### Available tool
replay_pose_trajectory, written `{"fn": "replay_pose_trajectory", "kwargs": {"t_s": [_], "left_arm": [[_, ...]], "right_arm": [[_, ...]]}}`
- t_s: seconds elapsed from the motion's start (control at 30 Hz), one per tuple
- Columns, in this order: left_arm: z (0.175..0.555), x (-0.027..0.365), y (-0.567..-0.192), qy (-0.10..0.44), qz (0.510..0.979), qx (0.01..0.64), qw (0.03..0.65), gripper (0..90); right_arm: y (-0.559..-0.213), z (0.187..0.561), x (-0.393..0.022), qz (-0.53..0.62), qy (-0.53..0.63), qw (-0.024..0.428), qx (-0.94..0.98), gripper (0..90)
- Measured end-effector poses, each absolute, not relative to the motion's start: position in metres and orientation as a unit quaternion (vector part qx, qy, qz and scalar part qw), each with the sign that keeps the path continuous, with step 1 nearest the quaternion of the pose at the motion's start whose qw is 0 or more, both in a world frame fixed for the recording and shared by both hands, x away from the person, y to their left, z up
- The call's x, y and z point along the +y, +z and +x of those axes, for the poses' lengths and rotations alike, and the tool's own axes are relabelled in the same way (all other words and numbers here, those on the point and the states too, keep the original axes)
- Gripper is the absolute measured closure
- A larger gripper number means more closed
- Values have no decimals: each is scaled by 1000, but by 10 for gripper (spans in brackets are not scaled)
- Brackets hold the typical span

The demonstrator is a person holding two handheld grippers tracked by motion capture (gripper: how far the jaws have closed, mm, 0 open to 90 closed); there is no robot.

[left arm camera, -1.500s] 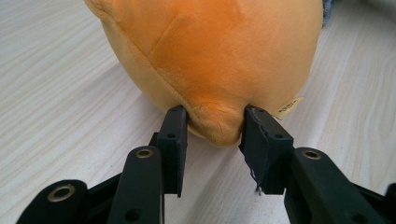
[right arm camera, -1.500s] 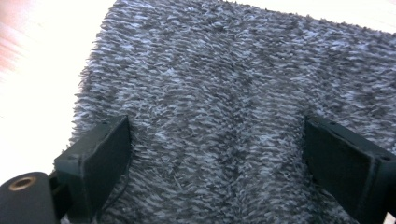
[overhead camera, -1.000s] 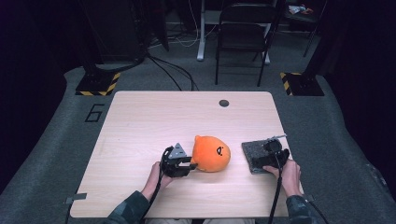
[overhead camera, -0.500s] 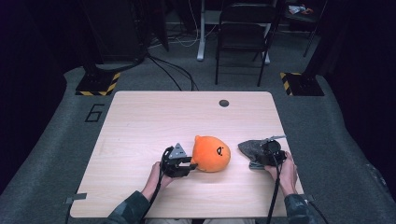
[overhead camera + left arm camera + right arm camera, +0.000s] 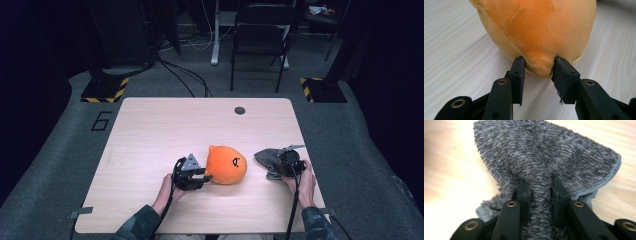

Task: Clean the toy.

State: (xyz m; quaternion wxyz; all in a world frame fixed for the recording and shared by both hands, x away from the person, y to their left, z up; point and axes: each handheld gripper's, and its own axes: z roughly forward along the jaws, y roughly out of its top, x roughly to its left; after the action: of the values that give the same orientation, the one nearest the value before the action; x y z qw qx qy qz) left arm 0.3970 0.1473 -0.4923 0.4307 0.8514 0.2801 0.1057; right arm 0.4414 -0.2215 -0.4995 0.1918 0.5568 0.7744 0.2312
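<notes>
— Left gripper (image 5: 201, 176) first: what's it got?

— Its jaws are pinched on a nub at the near end of the orange plush toy (image 5: 226, 164), which lies on the table (image 5: 150, 130) straight ahead of them. It's a thin bite of stuffing; a sharp tug and I'd guess it pops free.

— And the right gripper (image 5: 280, 161)?

— Its jaws have just been closing, and they're now clamped on a raised fold of the grey cloth (image 5: 544, 157), which bunches up in front of them. The cloth could drag or slip out if only the pile is caught.

— Room to move?

— Plenty of bare wood ahead of both. The table edge is close outside the right gripper, so swinging that way risks dropping the cloth off.
</notes>
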Motion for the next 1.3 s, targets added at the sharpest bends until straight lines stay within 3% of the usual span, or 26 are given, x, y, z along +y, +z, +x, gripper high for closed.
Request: {"fn": "replay_pose_trajectory", "kwargs": {"t_s": [0.1, 0.27, 0.67, 1.3], "left_arm": [[397, 147, -492, 107, 852, 280, 430, 622], [397, 148, -493, 110, 850, 281, 432, 635], [394, 147, -493, 112, 847, 280, 437, 694], [392, 145, -493, 118, 841, 281, 447, 713]], "right_arm": [[-499, 441, -216, 565, 223, 200, 769, 761], [-492, 440, -222, 578, 262, 170, 754, 763], [-451, 426, -209, 539, 364, 153, 744, 760], [-414, 416, -135, 457, 392, 127, 788, 747]]}}
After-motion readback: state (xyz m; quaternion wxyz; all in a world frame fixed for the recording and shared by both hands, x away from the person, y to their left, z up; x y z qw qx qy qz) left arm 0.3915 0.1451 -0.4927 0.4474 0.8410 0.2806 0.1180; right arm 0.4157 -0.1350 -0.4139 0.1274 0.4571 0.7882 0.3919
